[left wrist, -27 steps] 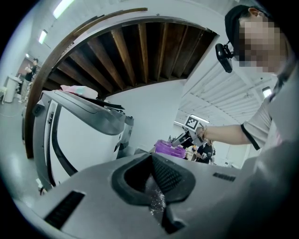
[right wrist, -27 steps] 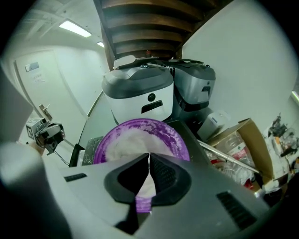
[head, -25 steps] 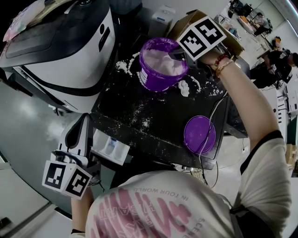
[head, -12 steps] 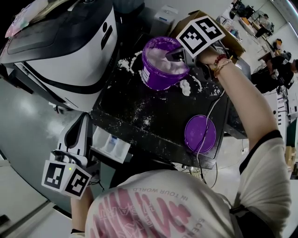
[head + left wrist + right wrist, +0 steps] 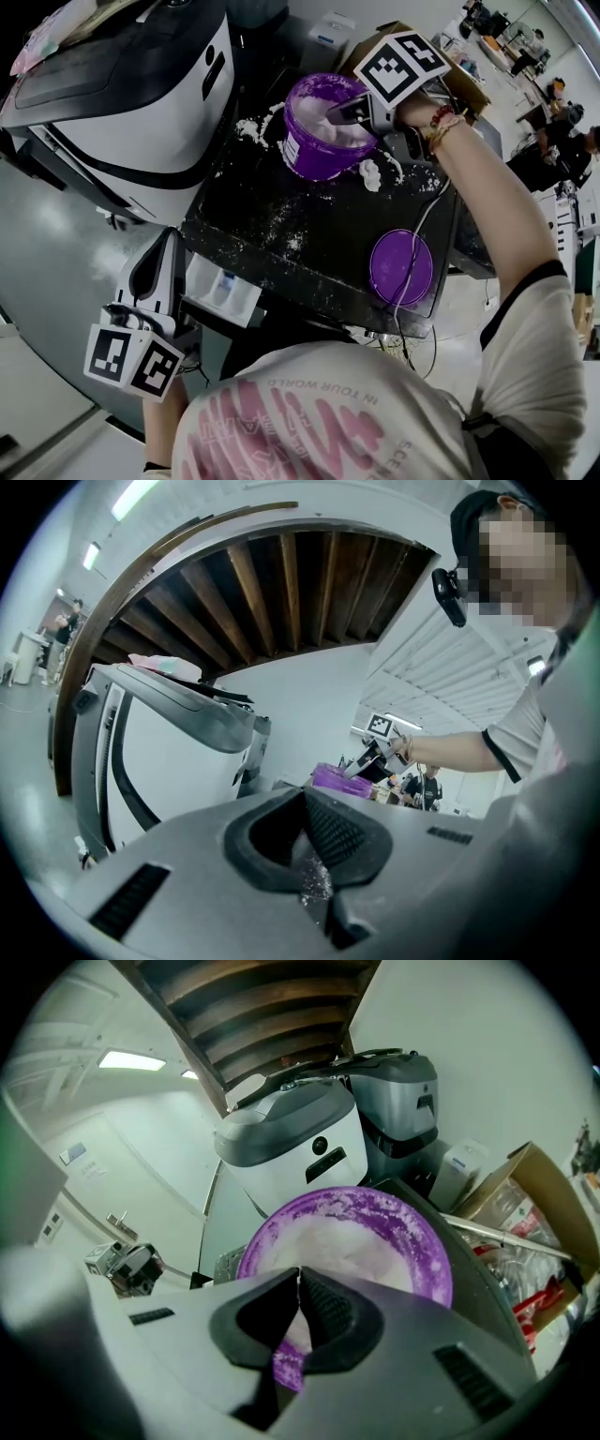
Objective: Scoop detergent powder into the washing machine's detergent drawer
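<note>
Washing machine [image 5: 141, 122]: a rounded white shell with a dark grey lid and a black band, standing left of the tabletop.

Tabletop [image 5: 319, 234]: flat, black and matt, dusted with white grains and small heaps of spilled powder [image 5: 370, 176] around the tub.

Cardboard box [image 5: 534, 1185]: brown, flaps open, behind the tub.

Purple tub [image 5: 309, 155]: round, smooth plastic, upright at the far side of the tabletop. It holds a mound of white detergent powder [image 5: 328, 127], and its inner wall is caked with white residue.

Purple lid [image 5: 401, 267]: a flat disc lying on the tabletop at the near right, well apart from the tub.

Detergent drawer [image 5: 225, 292]: white plastic, rectangular, divided into compartments. It stands pulled out at the near-left edge of the tabletop, well apart from the tub.

Right tongs [image 5: 342, 114]: grey, with ribbed black pads, angled down over the tub's rim. The jaws are together, pad against pad, above the powder.

Left tongs [image 5: 173, 234]: same build, held roughly level just left of the drawer. The jaws are together, with pale grains speckling the gap behind the pads.
</note>
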`<state>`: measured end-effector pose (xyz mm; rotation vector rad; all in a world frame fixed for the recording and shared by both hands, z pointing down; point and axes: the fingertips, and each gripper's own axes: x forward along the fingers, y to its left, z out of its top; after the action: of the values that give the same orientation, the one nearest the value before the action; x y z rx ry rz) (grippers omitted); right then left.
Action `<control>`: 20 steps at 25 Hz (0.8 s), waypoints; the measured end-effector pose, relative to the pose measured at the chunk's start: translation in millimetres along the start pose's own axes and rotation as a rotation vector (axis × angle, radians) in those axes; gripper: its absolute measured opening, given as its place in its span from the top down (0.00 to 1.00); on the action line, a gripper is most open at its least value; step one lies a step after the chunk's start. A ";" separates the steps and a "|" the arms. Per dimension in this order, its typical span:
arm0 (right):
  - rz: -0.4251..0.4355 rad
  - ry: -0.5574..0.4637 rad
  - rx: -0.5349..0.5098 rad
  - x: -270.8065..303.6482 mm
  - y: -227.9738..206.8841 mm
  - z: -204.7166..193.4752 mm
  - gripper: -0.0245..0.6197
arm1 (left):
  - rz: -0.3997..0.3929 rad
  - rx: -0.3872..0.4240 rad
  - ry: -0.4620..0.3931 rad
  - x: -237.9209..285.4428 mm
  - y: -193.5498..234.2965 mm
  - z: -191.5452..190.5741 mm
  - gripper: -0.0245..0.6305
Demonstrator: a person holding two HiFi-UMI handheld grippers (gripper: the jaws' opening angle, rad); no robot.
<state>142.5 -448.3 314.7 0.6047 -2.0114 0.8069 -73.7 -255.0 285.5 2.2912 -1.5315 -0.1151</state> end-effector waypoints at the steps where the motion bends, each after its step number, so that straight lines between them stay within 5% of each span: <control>1: 0.013 -0.004 0.013 -0.8 1.2 -0.1 0.96 | 0.001 0.000 -0.001 -1.1 -0.1 0.5 0.96; 14: 0.125 -0.018 0.098 -8.6 14.0 -0.8 0.96 | 0.001 0.009 -0.017 -7.9 -0.8 7.1 0.96; 20: 0.177 -0.106 0.248 -14.8 14.1 -3.1 0.96 | -0.001 0.015 -0.023 -10.7 -2.1 9.9 0.96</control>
<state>142.4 -434.9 299.0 0.6259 -2.0983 1.1651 -78.9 -247.3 274.1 2.3100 -1.5481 -0.1314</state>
